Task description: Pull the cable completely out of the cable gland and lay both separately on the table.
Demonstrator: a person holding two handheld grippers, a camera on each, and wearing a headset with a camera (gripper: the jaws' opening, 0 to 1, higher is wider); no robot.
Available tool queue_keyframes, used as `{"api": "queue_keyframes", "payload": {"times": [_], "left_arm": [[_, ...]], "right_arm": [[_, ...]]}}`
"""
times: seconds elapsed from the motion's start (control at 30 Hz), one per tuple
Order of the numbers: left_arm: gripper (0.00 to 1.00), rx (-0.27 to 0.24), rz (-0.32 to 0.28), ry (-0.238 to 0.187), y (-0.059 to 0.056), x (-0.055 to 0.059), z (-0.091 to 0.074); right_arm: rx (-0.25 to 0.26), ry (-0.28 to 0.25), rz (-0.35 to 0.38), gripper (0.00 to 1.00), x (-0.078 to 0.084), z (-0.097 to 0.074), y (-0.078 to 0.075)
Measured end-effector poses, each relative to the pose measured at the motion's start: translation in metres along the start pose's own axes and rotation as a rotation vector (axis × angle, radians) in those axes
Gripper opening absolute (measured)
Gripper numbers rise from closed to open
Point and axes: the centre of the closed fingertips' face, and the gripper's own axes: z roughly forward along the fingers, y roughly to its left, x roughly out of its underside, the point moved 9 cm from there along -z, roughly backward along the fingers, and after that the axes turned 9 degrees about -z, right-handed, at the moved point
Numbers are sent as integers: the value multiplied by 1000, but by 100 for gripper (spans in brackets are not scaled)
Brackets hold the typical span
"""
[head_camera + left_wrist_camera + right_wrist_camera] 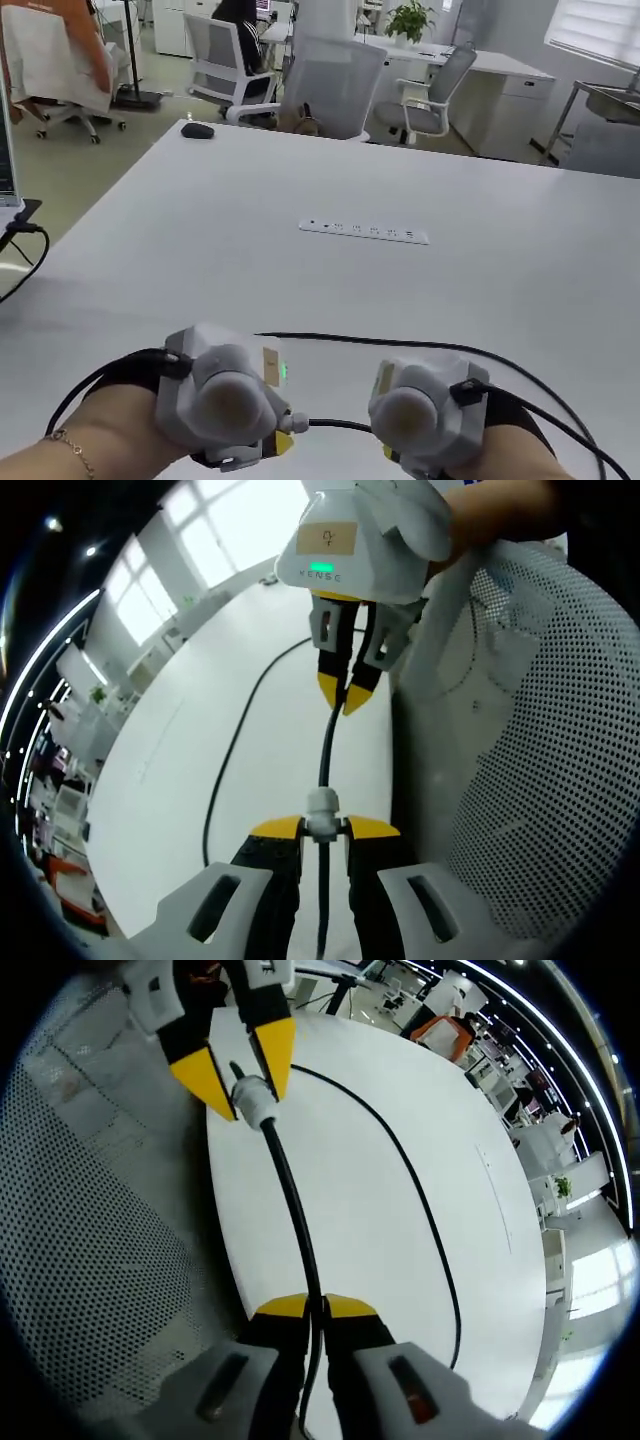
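L gripper [323, 830] was shut on the white cable gland [323, 806], which sat right btwn its yellow tips. From the gland the black cable [328, 748] ran straight across to the R gripper [318, 1307], long axis in line w/ both sets of jaws; the R jaws were clamped on the cable itself, near the gland but apart from it. More cable looped over the table [420, 290] ahead of both. Judging by that, the pull should go along the cable axis, w/ R nearer the cable & L holding the gland.
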Motion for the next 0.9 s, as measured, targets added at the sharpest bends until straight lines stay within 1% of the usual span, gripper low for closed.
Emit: {"api": "queue_keyframes", "payload": {"times": [0.07,0.1,0.13,0.2,0.27,0.33,0.37,0.43,0.47,0.57,0.63,0.67,0.7,0.73,0.77,0.8,0.83,0.9], "left_arm": [[17,3,-1,-1,0,0,1],[17,2,2,4,0,0,1],[17,3,6,7,0,0,1],[17,9,10,8,-1,1,1],[17,11,15,4,-2,0,2],[17,15,20,-3,-2,-2,1],[17,17,22,-8,-3,-3,1],[17,19,25,-18,-3,-4,1],[17,21,25,-21,-4,-4,1],[17,29,34,-16,-5,-4,2],[17,37,40,-7,-6,-2,3],[17,41,44,-4,-6,-2,4],[17,39,44,-2,-6,-2,4],[17,39,43,-5,-6,-2,4],[17,39,39,-11,-5,-3,4],[17,38,32,-12,-5,-3,4],[17,35,32,-8,-4,-3,4],[17,30,33,-4,-5,-2,4]], "right_arm": [[-9,14,-10,4,1,1,2],[-8,14,-17,7,0,0,2],[-4,5,-23,13,-1,0,2],[-14,-44,-31,21,-8,0,3],[-20,-87,-49,23,-16,-2,5],[-16,-145,-80,26,-24,-3,7],[-14,-191,-89,27,-30,-6,8],[-21,-228,-95,26,-35,-9,10],[-20,-238,-102,25,-37,-10,11],[-26,-242,-128,19,-39,-9,15],[-31,-214,-155,7,-38,-8,16],[-34,-218,-153,4,-37,-8,16],[-35,-215,-152,3,-37,-7,16],[-33,-215,-129,3,-36,-7,13],[-30,-213,-124,3,-35,-7,12],[-26,-204,-120,3,-34,-6,11],[-24,-194,-119,3,-33,-6,11],[-18,-150,-119,3,-27,-4,10]]}}
